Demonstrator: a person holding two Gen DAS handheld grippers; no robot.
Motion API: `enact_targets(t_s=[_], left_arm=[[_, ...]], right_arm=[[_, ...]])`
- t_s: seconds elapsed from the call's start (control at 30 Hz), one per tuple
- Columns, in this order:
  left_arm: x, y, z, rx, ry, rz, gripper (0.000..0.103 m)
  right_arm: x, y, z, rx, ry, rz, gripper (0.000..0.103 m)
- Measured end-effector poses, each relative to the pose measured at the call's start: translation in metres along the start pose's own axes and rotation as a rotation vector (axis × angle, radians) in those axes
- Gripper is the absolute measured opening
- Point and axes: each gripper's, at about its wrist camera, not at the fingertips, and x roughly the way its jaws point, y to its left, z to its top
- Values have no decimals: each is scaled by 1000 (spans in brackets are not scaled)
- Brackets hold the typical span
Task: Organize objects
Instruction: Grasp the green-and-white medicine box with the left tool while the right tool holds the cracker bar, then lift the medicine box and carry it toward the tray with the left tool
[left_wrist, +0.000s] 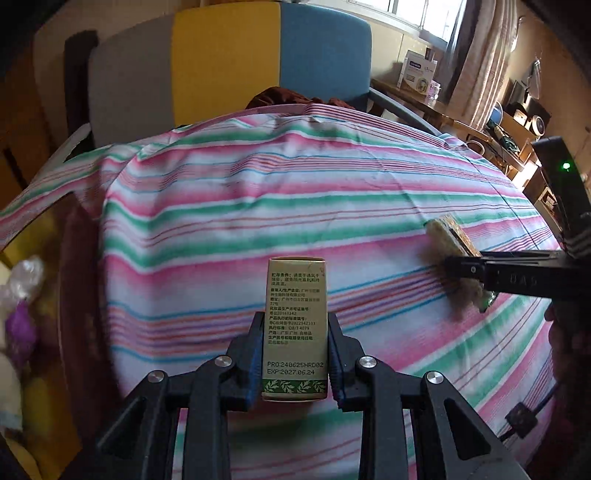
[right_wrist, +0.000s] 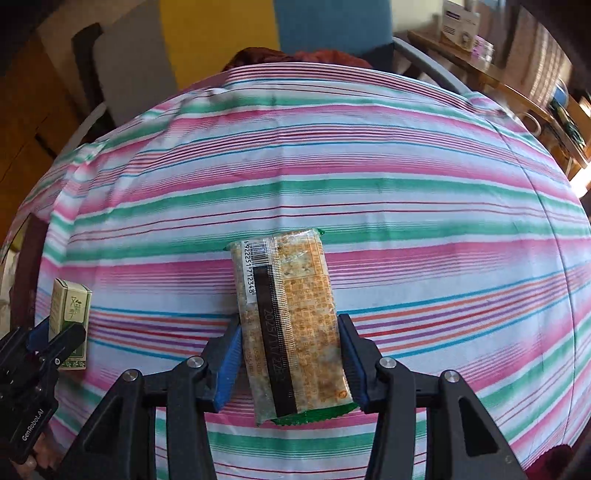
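1. Daylight enters through the window (left_wrist: 417, 14) at the upper right of the left wrist view; the room is moderately bright and warm in tone.
2. The pink, green and white striped cloth (left_wrist: 295, 192) is evenly lit, without glare.
3. Fisheye distortion bulges the stripes; the corners fall dark.
4. Printed text on the small pale green cardboard box (left_wrist: 295, 328) is sharp; the cloth near the edges is motion-smeared.

The left tongs (left_wrist: 295, 354) clamp a small green-and-cream box (left_wrist: 295, 325) above the striped cloth (left_wrist: 258, 206).

"EXP:2027.06.24" on green box (left_wrist: 294, 325)
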Motion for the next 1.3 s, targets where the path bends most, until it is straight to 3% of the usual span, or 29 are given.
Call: enact_targets(t_s=[0.07,0.2,0.37,1.3], left_arm=[[-6,9,-16,-18,0,-10,30],[-10,11,-25,3,-25,-25,30],[-4,2,-30,84,-62,12,30],[-1,-1,-33,112,-98,37,31]], right_arm=[[33,27,17,-76,13,30,49],[22,46,9,-172,16,-7,49],[22,42,12,-156,13,3,50],[20,45,3,-218,-6,-34,50]])
